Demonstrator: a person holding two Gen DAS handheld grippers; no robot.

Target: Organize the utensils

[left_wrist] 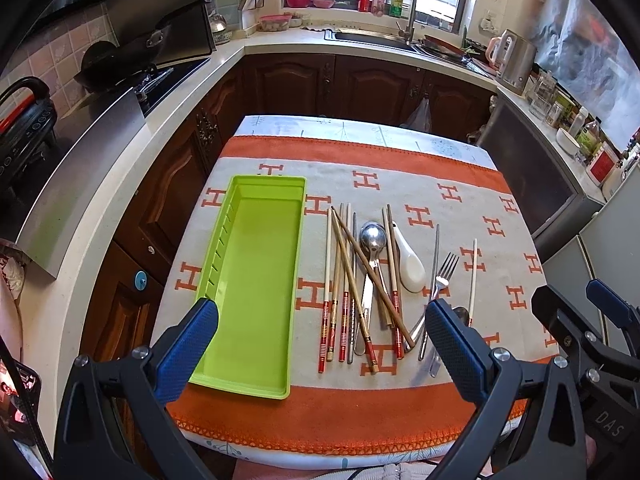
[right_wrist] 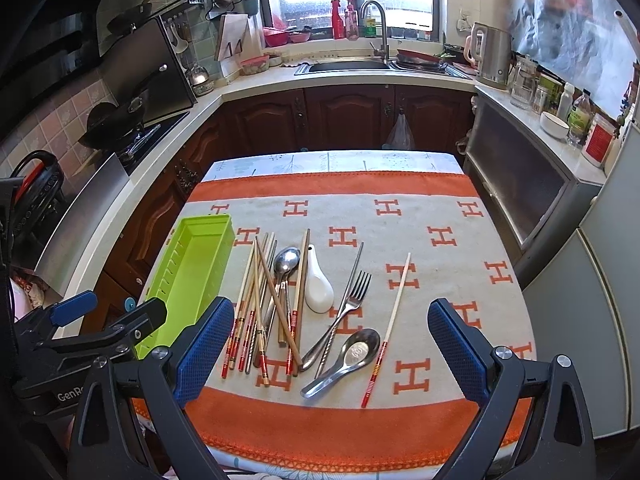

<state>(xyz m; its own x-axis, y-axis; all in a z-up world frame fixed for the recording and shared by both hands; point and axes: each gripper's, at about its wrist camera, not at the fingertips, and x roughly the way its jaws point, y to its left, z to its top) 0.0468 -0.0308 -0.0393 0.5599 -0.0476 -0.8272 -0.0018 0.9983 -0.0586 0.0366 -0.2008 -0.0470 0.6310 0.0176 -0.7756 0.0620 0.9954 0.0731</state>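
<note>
Hovering wide apart, left hand-held gripper (left_wrist: 320,354), right hand-held gripper (right_wrist: 331,350), both empty above utensils (right_wrist: 280,300).

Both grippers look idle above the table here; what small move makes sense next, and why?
Probably lower the right hand-held gripper onto the lone chopstick. It lies apart from the tangled pile, both grippers are open and hold nothing, and the green tray holds no utensils yet.

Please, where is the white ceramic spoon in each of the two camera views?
Left wrist view: the white ceramic spoon lies just right of centre, beside the steel spoon's bowl.
Right wrist view: the white ceramic spoon lies at the centre, left of the fork.
Shared landmark: the green tray, left of the utensils in both views.
</note>
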